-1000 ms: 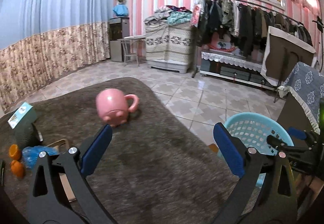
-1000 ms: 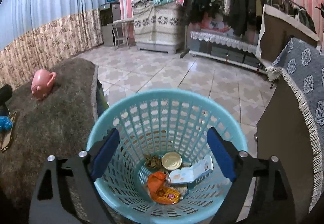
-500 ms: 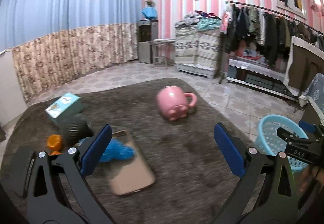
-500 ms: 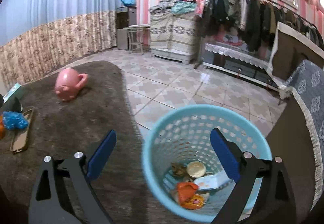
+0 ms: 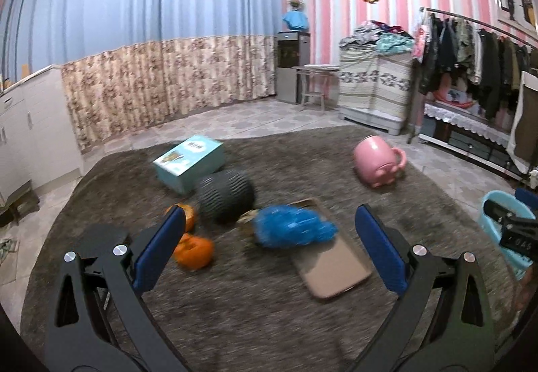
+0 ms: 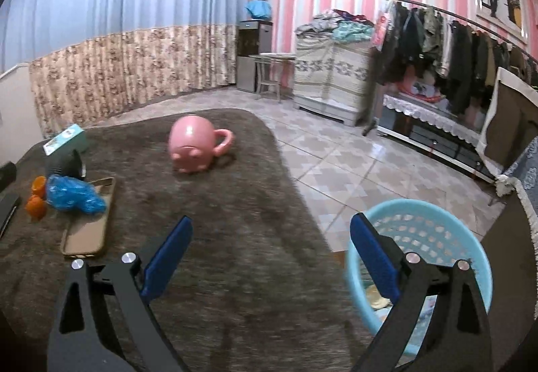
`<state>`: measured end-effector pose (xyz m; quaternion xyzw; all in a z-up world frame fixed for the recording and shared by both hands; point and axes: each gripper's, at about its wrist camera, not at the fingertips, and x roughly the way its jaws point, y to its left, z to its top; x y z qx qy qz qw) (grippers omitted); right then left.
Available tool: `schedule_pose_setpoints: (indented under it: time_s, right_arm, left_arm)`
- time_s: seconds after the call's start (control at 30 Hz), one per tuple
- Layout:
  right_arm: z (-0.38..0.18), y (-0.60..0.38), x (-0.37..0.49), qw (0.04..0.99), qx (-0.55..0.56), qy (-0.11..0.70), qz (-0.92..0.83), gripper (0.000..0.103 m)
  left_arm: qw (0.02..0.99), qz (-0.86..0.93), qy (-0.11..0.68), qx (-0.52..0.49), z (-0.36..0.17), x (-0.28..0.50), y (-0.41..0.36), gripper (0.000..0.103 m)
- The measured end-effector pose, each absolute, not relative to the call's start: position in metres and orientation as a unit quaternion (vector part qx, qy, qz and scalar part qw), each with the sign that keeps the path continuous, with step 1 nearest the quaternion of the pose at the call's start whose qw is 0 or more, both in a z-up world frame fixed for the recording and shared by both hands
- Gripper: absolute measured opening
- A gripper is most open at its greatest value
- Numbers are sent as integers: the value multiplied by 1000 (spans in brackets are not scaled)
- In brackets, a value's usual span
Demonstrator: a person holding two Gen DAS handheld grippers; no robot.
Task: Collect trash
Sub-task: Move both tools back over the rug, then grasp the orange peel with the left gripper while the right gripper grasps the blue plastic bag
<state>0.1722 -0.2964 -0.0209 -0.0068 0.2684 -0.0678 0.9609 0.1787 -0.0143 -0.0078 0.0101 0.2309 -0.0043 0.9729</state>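
A crumpled blue plastic bag [image 5: 292, 226] lies on the brown rug, partly over a phone case [image 5: 331, 254], with orange peel pieces [image 5: 195, 246] to its left. My left gripper [image 5: 269, 249] is open and empty, just short of the bag. The bag [image 6: 72, 194] and peel [image 6: 36, 204] also show at far left in the right wrist view. My right gripper [image 6: 270, 256] is open and empty above the rug edge, beside the light blue trash basket [image 6: 433, 227], which holds some trash.
A pink pig mug [image 5: 378, 162] lies on its side on the rug. A teal box [image 5: 188, 162] and a dark ribbed speaker [image 5: 223, 195] sit behind the peel. Tiled floor, a clothes rack [image 6: 454, 46] and a draped table edge lie to the right.
My left gripper has swung left from the pink mug and basket to face the blue bag and peel. My right gripper has pulled back and left from over the basket.
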Motion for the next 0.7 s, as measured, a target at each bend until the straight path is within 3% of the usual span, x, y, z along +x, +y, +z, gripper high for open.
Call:
schedule_pose_setpoints:
  time_s: [0.7]
  right_arm:
    - [-43, -227, 195, 953, -64, 296, 6, 94]
  left_arm:
    - [950, 61, 305, -32, -69, 207, 79, 97]
